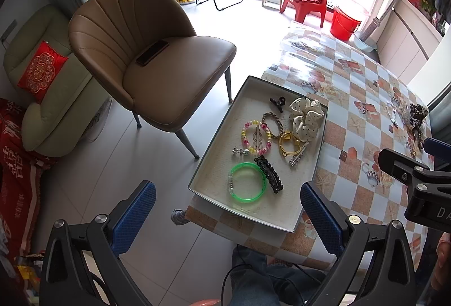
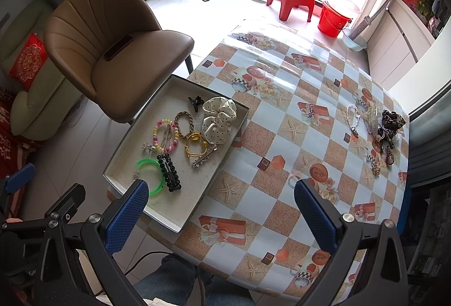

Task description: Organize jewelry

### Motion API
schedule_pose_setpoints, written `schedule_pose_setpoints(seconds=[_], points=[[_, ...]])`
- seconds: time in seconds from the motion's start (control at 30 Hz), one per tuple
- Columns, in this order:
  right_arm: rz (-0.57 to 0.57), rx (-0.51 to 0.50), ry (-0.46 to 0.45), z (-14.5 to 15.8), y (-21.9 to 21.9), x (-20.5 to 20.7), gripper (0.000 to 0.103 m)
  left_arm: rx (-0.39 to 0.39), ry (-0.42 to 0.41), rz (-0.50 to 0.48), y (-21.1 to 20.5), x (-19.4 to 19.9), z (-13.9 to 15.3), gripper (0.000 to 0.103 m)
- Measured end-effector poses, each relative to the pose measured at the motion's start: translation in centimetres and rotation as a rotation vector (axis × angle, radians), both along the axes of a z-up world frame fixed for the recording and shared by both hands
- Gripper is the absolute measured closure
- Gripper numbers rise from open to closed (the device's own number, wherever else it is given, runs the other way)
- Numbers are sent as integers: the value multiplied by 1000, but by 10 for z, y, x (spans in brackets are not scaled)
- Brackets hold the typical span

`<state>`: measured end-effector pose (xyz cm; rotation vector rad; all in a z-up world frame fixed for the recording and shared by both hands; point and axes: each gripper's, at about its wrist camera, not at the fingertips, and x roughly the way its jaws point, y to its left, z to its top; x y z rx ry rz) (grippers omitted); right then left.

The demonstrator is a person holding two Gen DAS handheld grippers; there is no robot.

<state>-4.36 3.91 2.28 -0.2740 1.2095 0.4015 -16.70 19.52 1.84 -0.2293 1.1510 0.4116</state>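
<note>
A shallow grey tray (image 1: 214, 148) (image 2: 132, 136) sits at the table's left edge. It holds a green bangle (image 1: 247, 182) (image 2: 150, 175), a black beaded clip (image 1: 269, 174), a pink-yellow bead bracelet (image 1: 256, 137), a braided band, a yellow tie and a white dotted scrunchie (image 1: 305, 117) (image 2: 219, 120). A pile of loose jewelry (image 2: 377, 131) (image 1: 408, 122) lies at the table's right. My left gripper (image 1: 228, 215) is open and empty above the tray's near edge. My right gripper (image 2: 221, 214) is open and empty over the table's near side.
The table (image 2: 282, 114) has a glossy checkered cloth. A brown chair (image 1: 152, 60) with a phone on its seat stands left of the tray. A sofa with a red cushion (image 1: 42, 70) is farther left. My legs show below the table edge.
</note>
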Motion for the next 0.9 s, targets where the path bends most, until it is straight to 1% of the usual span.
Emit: schedule_pose_setpoints(seconds=[0.9], points=[[1, 3, 0, 0, -1, 0, 0, 6, 2, 2, 1, -1, 0, 0]])
